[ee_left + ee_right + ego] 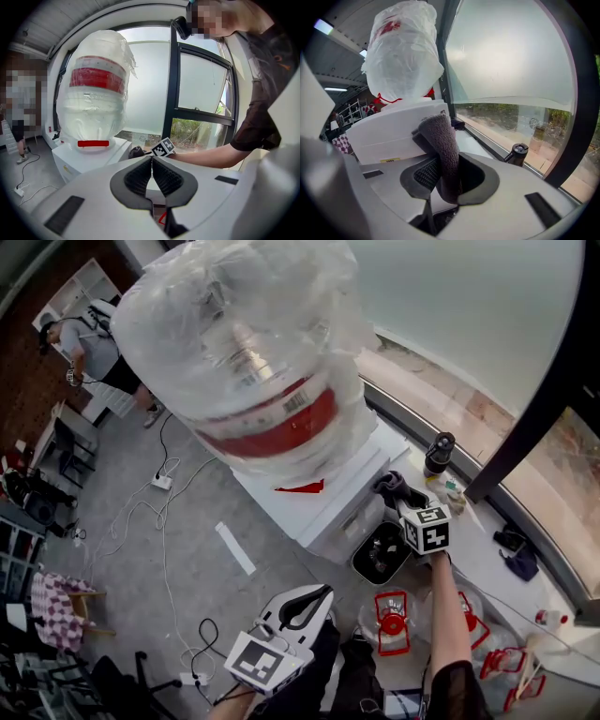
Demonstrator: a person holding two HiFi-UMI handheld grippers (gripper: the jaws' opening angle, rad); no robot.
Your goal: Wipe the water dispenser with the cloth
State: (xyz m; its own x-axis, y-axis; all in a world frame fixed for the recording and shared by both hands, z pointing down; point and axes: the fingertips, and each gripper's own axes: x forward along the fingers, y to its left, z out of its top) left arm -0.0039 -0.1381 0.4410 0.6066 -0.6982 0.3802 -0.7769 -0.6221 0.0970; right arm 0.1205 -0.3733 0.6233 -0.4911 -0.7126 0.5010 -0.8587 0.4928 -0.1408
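Right gripper view shows the right gripper [447,176] clamped on a dark grey terry cloth [440,136] at the side of the white boxy water dispenser [389,136], so wiping looks barely begun, while the left gripper [151,171], jaws together on nothing, hangs well apart.

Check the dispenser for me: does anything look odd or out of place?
The bottle on the water dispenser is swathed in crumpled clear plastic film, which looks odd. No spill shows; the cloth is clamped in the right tongs.

Grey floor [202,577]: water dispenser [319,507], power strip [161,482], cables [141,512]. Window ledge [473,532]: black bottle [439,452].
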